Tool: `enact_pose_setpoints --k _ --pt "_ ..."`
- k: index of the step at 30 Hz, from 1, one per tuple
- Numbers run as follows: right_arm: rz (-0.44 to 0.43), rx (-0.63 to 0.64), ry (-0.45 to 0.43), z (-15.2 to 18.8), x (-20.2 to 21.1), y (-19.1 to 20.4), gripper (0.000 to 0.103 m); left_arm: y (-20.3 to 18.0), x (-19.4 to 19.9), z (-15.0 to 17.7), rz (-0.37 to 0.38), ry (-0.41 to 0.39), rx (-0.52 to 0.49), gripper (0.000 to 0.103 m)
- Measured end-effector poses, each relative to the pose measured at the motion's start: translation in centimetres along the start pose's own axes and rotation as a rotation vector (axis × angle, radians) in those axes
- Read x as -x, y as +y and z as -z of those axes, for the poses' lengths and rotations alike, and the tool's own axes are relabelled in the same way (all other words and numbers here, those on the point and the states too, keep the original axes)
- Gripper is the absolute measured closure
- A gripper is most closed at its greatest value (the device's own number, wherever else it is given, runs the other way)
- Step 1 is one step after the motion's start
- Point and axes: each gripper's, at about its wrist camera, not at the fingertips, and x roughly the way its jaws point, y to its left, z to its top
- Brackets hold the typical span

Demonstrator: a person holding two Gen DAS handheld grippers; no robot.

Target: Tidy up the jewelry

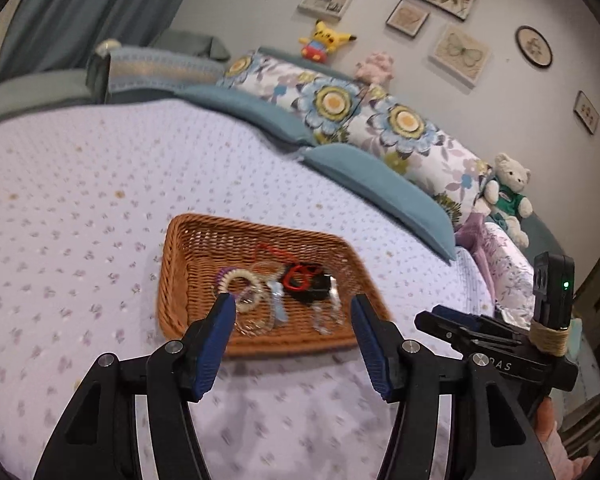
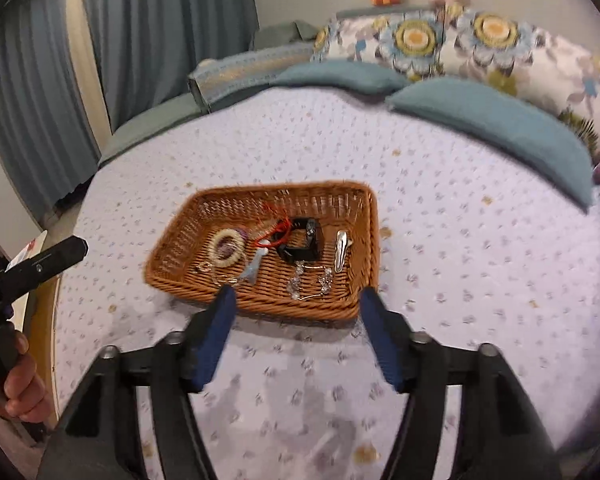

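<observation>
A shallow brown wicker basket (image 2: 370, 220) sits flat on the quilted bedspread and holds all the jewelry. Toward its left lies a cream beaded bracelet (image 2: 225, 249) overlapping a purple coil hair tie (image 2: 242, 235). A red cord (image 2: 278, 227) trails across the middle, its end touching a black angular band (image 2: 302, 242). A silver snap hair clip (image 2: 342, 254) lies lengthwise near the right wall. Along the near side lie a pale blue clip (image 2: 252, 268) and blurred clear crystal pieces (image 2: 310, 282).

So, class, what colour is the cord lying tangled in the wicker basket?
Red. The cord in the wicker basket shows best in the right wrist view.
</observation>
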Motion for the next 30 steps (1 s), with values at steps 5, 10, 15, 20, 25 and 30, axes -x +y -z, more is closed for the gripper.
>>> enact_pose_setpoints --k 5,10,15,20,25,30 --pt "0.039 0.031 -0.072 0.6 5.5 2.0 0.030 -4.5 5.7 0.4 -0.080 -0.044 -0.079 0.035" --pt "0.083 0.057 -0.137 1.8 8.0 3.7 0.022 -6.5 9.0 1.5 -0.158 -0.132 -0.101 0.023" --pt "0.122 0.058 -0.185 2.2 7.3 4.4 0.022 -6.6 8.6 3.5 -0.286 -0.154 -0.116 0.023" --pt "0.097 0.041 -0.177 1.1 5.7 4.6 0.022 -7.3 8.6 2.9 -0.368 -0.215 -0.140 0.023" --pt "0.120 0.055 -0.142 0.3 4.4 4.4 0.021 -6.9 7.0 2.9 -0.383 -0.197 -0.095 0.023" --pt "0.145 0.053 -0.161 0.8 3.5 4.1 0.021 -6.5 6.1 3.4 -0.420 -0.180 -0.093 0.023"
